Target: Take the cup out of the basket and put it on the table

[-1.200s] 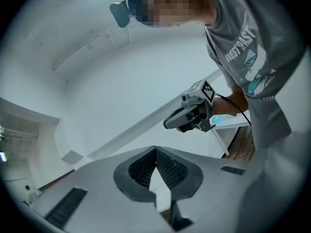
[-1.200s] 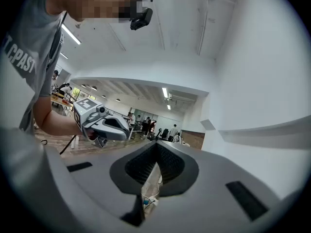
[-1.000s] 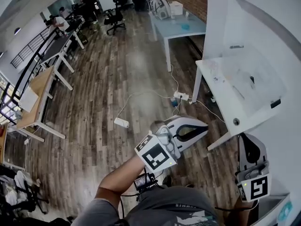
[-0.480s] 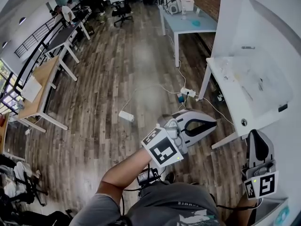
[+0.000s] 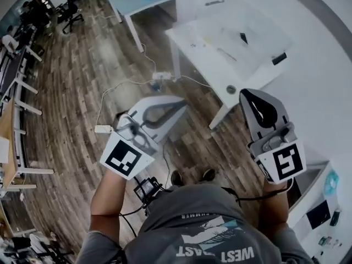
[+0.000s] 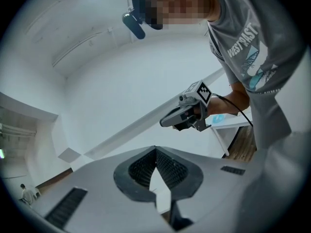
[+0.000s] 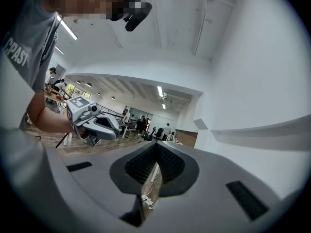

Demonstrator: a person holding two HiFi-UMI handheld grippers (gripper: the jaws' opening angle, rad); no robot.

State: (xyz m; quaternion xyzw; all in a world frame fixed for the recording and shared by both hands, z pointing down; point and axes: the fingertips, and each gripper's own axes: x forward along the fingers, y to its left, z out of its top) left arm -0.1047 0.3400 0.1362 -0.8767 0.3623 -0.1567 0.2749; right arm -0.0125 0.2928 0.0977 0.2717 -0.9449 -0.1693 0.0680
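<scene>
The person holds both claws in front of the body. The left claw (image 5: pixel 180 104) is pressed together with nothing between its jaws. The right claw (image 5: pixel 249 93), well apart to its right, is pressed together too and empty. Under them lies a wooden floor (image 5: pixel 71 81), with a socket strip (image 5: pixel 163 76) just beyond the left claw's tip. Ahead of both tips, nearer the right claw, stands a white surface (image 5: pixel 212 56). Its top is washed out, so the cup and basket cannot be made out there. Where the cup lies and which way its long axis points cannot be told.
</scene>
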